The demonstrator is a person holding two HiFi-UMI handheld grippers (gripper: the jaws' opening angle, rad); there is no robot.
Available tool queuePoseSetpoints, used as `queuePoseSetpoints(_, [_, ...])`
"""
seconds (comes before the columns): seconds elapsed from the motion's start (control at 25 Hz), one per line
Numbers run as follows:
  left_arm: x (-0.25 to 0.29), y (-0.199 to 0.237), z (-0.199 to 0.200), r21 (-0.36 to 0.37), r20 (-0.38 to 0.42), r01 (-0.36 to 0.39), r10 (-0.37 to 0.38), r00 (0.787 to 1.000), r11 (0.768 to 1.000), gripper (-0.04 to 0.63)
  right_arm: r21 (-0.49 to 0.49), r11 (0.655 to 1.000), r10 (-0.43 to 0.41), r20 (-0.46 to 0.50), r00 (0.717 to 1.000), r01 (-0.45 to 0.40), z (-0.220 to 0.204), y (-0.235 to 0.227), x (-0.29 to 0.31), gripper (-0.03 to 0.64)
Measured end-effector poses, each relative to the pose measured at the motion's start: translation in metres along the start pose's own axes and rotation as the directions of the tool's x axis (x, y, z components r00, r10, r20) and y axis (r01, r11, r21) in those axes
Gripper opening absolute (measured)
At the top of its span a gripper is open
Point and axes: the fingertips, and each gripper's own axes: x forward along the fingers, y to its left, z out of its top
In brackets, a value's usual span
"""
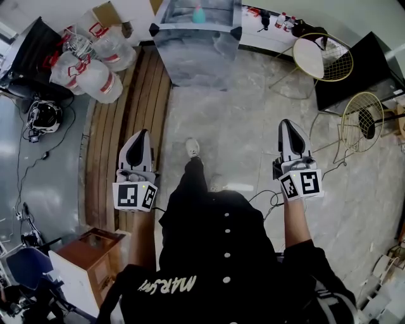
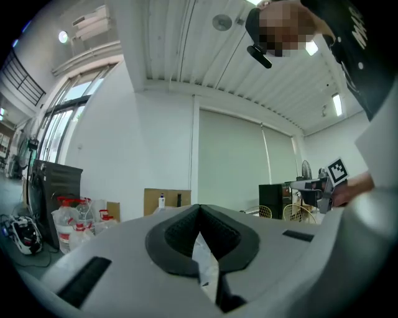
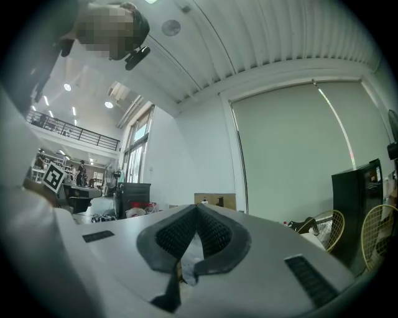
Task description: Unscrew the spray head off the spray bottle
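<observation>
Short of the surface [image 1: 190,57] bearing a teal bottle [image 1: 199,14], left gripper [image 1: 143,134] and right gripper [image 1: 288,124] point level, fingers closed empty, seemingly because unscrewing has not begun.

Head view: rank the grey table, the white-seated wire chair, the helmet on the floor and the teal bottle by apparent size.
Largest to smallest, as they look:
1. grey table
2. wire chair
3. helmet
4. teal bottle
The table and bottle sit farthest from the camera, so their real sizes are understated.

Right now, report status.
Left gripper shut, empty. Right gripper shut, empty. Teal bottle on table ahead, untouched. Wire chair beside table, right.
</observation>
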Motion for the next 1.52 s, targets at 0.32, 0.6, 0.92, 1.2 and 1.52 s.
queuePoseSetpoints(0.32, [0.049,0.011,0.002,0.004,0.017,0.031,-0.031,0.999,1.0,0.014,0.004,1.0,-0.014,0.002,1.0,0.014,-0.003,-0.016,0.037,0.012])
queuePoseSetpoints(0.6, [0.104,0.029,0.003,0.02,0.01,0.06,-0.06,0.998,0.998,0.014,-0.001,1.0,-0.028,0.005,1.0,0.028,-0.004,-0.036,0.086,0.012])
queuePoseSetpoints(0.92, [0.158,0.062,0.003,0.017,0.002,0.071,-0.071,0.997,0.997,0.015,0.002,1.0,-0.027,-0.007,1.0,0.027,-0.008,-0.048,0.154,0.012])
queuePoseSetpoints(1.2, [0.202,0.094,0.006,0.0,0.004,0.066,-0.066,0.998,0.998,0.014,0.002,1.0,-0.026,0.002,1.0,0.026,-0.003,-0.058,0.209,0.012])
queuePoseSetpoints(1.52, [0.245,0.138,-0.002,0.025,-0.04,0.079,-0.078,0.996,0.997,0.015,-0.006,0.999,-0.035,-0.001,0.999,0.035,-0.007,-0.058,0.265,0.012])
